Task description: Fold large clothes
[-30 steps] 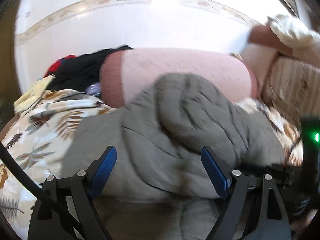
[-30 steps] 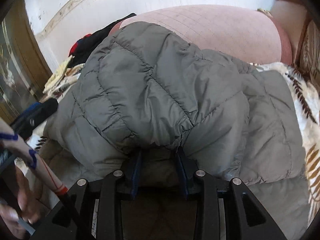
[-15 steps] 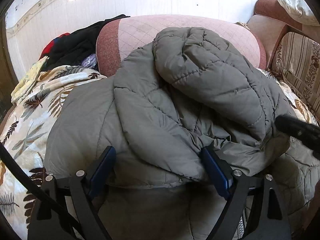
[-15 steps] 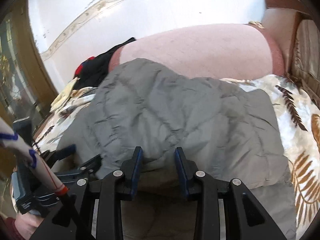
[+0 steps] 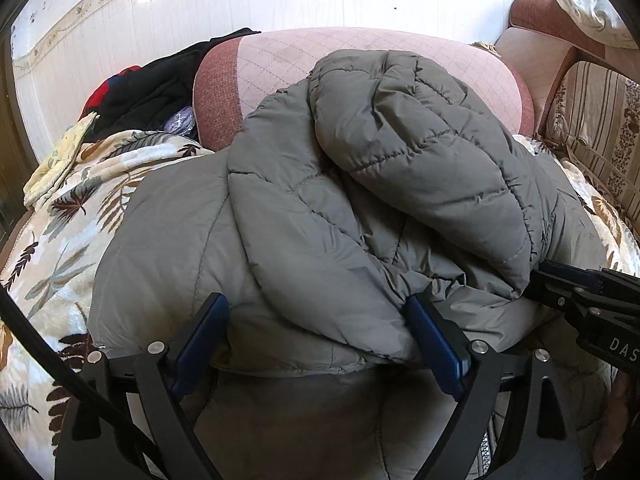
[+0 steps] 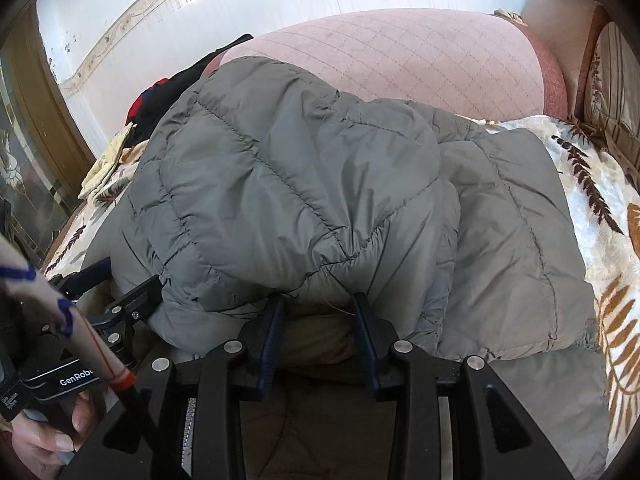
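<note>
- Two handheld grippers work one grey quilted puffer jacket (image 5: pixel 360 200), which lies in a bunched heap on a leaf-print blanket (image 5: pixel 60 248) spread over a sofa.
- Left gripper (image 5: pixel 320 332): jaws stand wide and are opening; a thick folded edge of the jacket sits between the blue pads (image 5: pixel 200 336), which do not look pressed into it (the right pad touches the fabric's rim at most).
- Right gripper (image 6: pixel 318 320): jaws stand narrow, a bunched hem of the jacket pinched between them, with the padded layer draped over the fingertips.
- In the left wrist view the right gripper enters from the right edge, its tips tucked under the folded upper layer.
- In the right wrist view the left gripper shows at lower left, with a hand (image 6: pixel 48 436) holding its body.
- Behind the jacket sits a pink quilted bolster cushion (image 5: pixel 280 60); the jacket's top leans against it.
- Dark and red clothes (image 5: pixel 152 88) are piled left of the cushion, near the white wall.
- White cloth (image 5: pixel 588 4) lies on the sofa arm, upper right.
</note>
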### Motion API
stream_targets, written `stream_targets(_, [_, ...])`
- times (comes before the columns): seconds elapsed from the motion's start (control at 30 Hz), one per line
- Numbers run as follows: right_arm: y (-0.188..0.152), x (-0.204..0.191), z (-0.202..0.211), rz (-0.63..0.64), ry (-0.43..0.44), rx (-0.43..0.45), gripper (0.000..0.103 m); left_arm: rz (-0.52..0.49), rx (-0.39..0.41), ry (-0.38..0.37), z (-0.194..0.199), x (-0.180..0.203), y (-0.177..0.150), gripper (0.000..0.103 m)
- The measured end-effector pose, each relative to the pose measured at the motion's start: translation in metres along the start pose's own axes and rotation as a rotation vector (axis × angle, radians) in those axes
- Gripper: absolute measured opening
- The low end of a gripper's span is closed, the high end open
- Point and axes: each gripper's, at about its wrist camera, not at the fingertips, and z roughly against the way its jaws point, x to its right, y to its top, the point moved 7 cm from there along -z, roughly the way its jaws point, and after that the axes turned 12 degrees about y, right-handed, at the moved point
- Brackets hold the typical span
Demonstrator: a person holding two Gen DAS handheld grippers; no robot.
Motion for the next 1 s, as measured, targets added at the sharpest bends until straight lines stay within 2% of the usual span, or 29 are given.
stream_targets(0.23, [0.001, -0.002, 0.005, 0.001, 0.010, 0.011, 0.040, 0.024, 0.041, -0.010, 0.010, -0.005, 0.006, 0.090])
stream_targets(0.4, [0.011, -0.021, 0.025, 0.058, 0.046, 0.085, 0.041, 0.069, 0.114, -0.017, 0.028, -0.013, 0.017, 0.090])
stream_targets(0.53, [0.013, -0.038, 0.031, 0.123, 0.067, 0.113, 0.041, 0.071, 0.136, -0.019, 0.034, -0.012, 0.020, 0.090])
stream_targets(0.63, [0.009, -0.036, 0.022, 0.122, 0.059, 0.076, 0.041, 0.042, 0.120, -0.010, 0.030, -0.006, 0.017, 0.090])
stream_targets(0.73, [0.003, -0.027, 0.011, 0.101, 0.039, 0.032, 0.041, 0.014, 0.071, 0.003, 0.018, -0.002, 0.010, 0.090])
stream_targets(0.83, [-0.001, -0.023, 0.004, 0.085, 0.040, 0.007, 0.041, 0.022, 0.036, -0.007, 0.010, -0.002, 0.006, 0.090])
stream_targets(1.0, [-0.002, -0.020, 0.003, 0.074, 0.047, 0.003, 0.042, 0.010, 0.041, 0.006, 0.010, 0.000, 0.005, 0.090])
